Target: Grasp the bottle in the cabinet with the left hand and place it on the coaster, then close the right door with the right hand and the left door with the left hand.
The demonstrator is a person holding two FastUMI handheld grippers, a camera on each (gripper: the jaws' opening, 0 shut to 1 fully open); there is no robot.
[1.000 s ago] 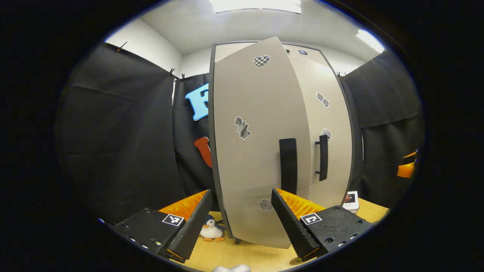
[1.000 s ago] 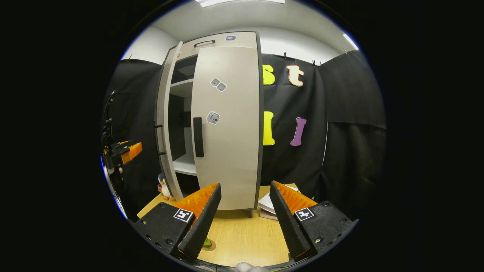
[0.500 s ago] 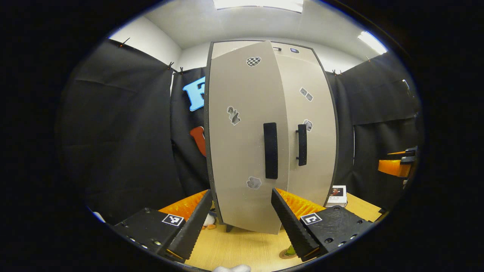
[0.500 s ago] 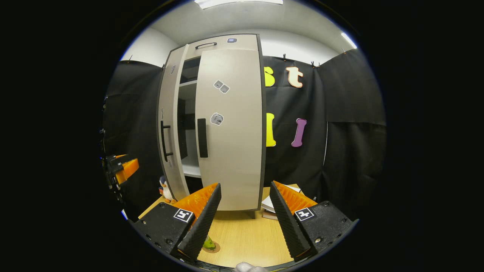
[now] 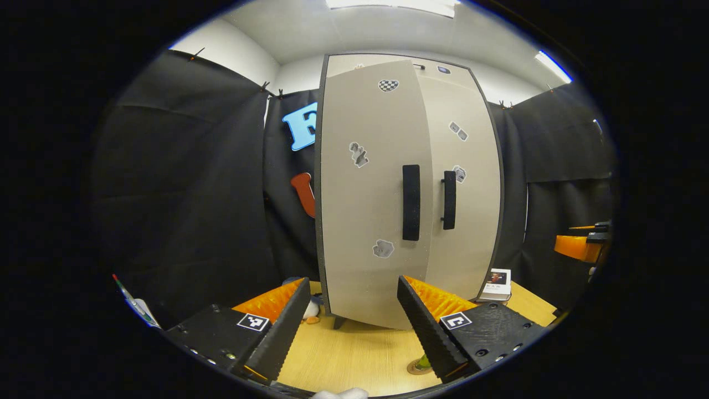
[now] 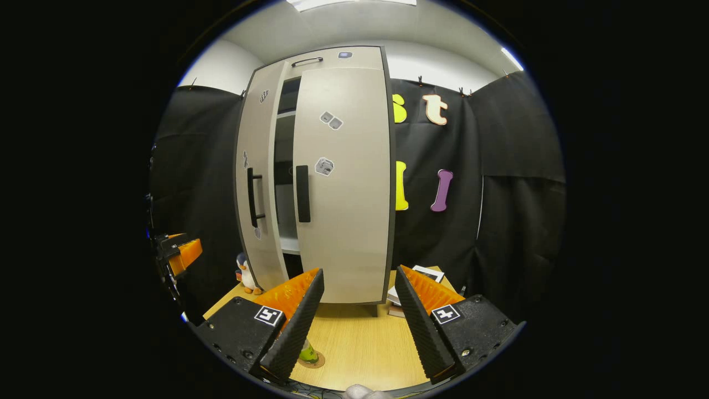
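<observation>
Beige left door ajar, right door closed.

1. Left gripper view: looks forward between its own fingers, level with the table, facing the cabinet from near, beyond its fingertips.
2. Right gripper view: looks forward between its own fingers, facing the cabinet from somewhat farther back.
3. Shared: cabinet front, table, and the bottle beside the fingers.
</observation>
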